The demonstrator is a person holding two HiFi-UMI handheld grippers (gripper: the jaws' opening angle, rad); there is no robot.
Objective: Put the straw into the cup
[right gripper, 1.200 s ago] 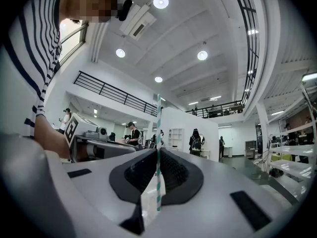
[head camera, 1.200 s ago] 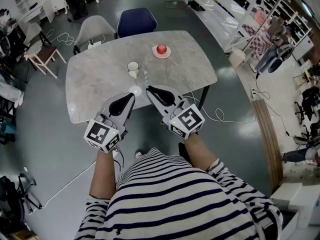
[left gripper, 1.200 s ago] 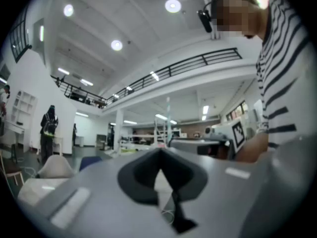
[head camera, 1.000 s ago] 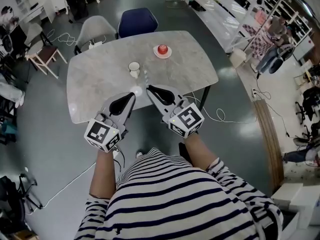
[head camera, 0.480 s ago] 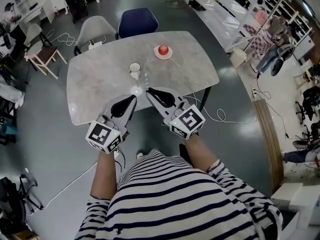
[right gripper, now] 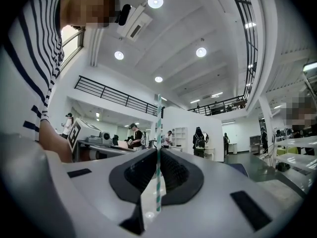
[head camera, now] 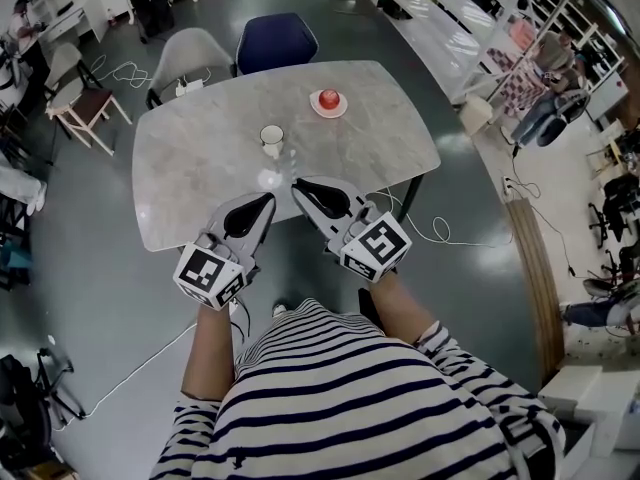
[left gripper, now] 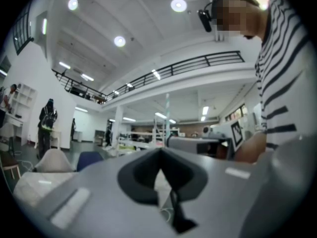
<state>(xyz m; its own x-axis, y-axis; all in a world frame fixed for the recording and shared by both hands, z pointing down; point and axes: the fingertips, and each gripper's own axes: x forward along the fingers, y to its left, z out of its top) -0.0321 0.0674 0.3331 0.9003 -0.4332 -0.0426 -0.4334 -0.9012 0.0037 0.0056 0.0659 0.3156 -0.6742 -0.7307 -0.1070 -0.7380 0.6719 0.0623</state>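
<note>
1. The right tool [head camera: 298, 182] was pinching the straw [right gripper: 158, 120]. In the right gripper view its jaws were closed on the thin green and white striped tube, which stood upright between them and rose above their tips.
2. The left tool [head camera: 262, 201] had its jaws pressed together, and nothing stood between them in the left gripper view [left gripper: 161, 155].
3. In the head view both tools were held side by side over the near edge of the grey marble worktop [head camera: 195, 163], with their tips pointing toward its middle.
4. The cup [head camera: 270, 136], white and upright, stood on the worktop beyond the two tools and apart from them. The straw was therefore outside the cup, in the right tool.
5. In the head view the straw itself was too thin to make out clearly.
6. Farther back on the worktop lay a small plate [head camera: 340, 109] with a red fruit [head camera: 327, 98] on it, well apart from the cup.
7. A grey chair [head camera: 190, 53] and a blue chair [head camera: 275, 40] stood at the far side of the worktop.
</note>
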